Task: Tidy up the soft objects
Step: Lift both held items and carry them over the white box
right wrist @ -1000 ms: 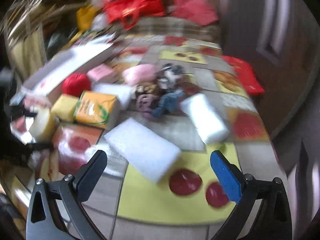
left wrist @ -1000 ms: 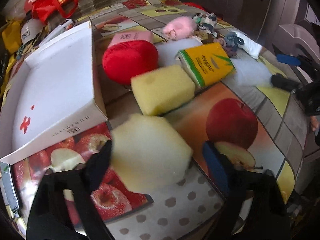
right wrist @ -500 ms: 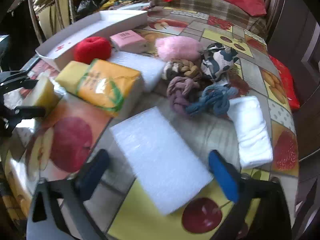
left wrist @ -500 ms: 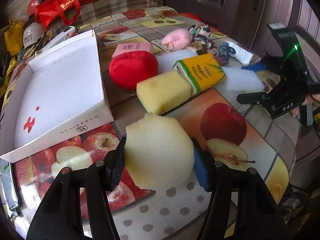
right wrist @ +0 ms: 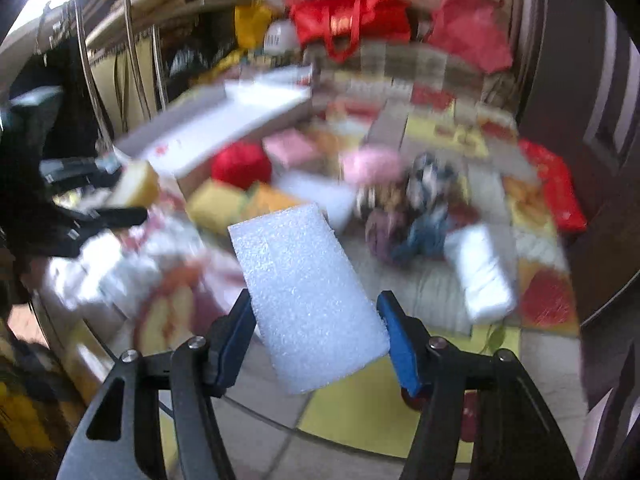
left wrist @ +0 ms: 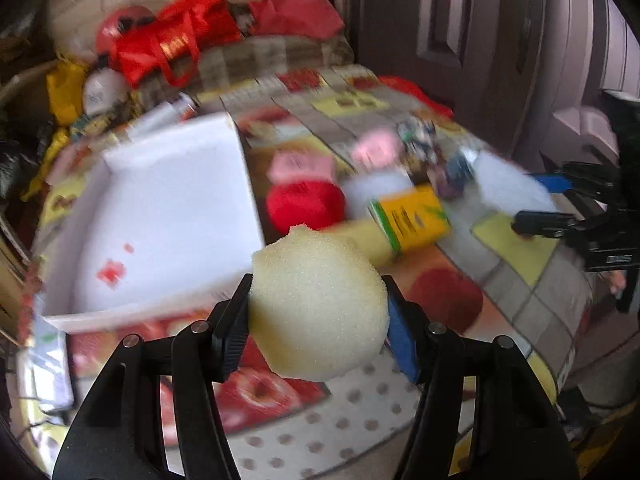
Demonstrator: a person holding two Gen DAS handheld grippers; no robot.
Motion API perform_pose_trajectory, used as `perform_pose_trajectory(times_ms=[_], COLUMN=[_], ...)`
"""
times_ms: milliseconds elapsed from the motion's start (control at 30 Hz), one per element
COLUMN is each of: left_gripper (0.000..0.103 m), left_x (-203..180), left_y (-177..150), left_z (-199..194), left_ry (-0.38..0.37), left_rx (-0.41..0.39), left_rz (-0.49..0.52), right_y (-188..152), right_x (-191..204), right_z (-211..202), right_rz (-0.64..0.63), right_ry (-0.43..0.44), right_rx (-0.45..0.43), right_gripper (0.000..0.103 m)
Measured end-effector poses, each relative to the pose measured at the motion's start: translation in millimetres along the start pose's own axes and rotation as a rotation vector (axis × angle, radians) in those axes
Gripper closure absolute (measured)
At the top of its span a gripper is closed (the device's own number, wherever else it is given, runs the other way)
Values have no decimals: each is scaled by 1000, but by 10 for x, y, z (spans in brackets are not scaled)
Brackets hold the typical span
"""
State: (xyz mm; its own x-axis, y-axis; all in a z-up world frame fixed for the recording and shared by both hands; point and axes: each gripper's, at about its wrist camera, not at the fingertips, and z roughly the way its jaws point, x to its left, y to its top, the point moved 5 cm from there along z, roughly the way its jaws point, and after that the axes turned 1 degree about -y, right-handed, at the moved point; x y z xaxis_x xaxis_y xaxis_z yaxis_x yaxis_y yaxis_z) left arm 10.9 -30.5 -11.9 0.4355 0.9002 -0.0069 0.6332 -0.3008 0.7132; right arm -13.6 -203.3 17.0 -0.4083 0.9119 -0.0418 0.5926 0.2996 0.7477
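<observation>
A white open box point(left wrist: 168, 216) is seen at the left of the worktop point(left wrist: 344, 408), its floor marked with small red spots. Just right of it a pale yellow sponge point(left wrist: 318, 306) is held clear of the worktop by the left gripper point(left wrist: 318, 316); its fingers point(left wrist: 234, 330) are pressed against both sides of the sponge. Behind the sponge a red yarn ball point(left wrist: 306, 204) and a pink packet point(left wrist: 302, 166) are noted, with a yellow-and-green pack point(left wrist: 408, 220) further right (all blurred).

In the right wrist view a white foam block point(right wrist: 308, 296) is found between the fingers point(right wrist: 400, 346) of the right gripper point(right wrist: 316, 340), which are closing on it; both pads touch its sides and the block is raised above the worktop. To its right a folded white cloth point(right wrist: 480, 276) is recorded lying flat, beside a heap of knotted fabric point(right wrist: 412, 220).
</observation>
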Motion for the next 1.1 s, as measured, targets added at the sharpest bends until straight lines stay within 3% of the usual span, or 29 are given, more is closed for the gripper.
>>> perform_pose_trajectory(times_ms=[200,333,467,567,800,1100], left_gripper=[43,42,42,42,42,42], left_x=[473,759,902,967,1096,1300], left_y=[425,508,439,387,437,564], left_z=[-389,-480,-495,-498,-471,-311], left_ry=[186,276,342,349,392,410], left_rx=[-149,-172,-164,-156,-157,-166], left_rz=[-101,-198,-223,-241,-244,-318], right_y=[718,1028,1128,1083,1189,1504], right_x=[200,459,701,776,799,772], right_z=[-355,-284,-97,15,137,308], right_rz=[71,76,96,130,178,238], right_ry=[-23,-31,18,33,29,54], right_rx=[-258,-356,-364,-350,-341,-335], right_gripper=[41,41,41,41,41,41])
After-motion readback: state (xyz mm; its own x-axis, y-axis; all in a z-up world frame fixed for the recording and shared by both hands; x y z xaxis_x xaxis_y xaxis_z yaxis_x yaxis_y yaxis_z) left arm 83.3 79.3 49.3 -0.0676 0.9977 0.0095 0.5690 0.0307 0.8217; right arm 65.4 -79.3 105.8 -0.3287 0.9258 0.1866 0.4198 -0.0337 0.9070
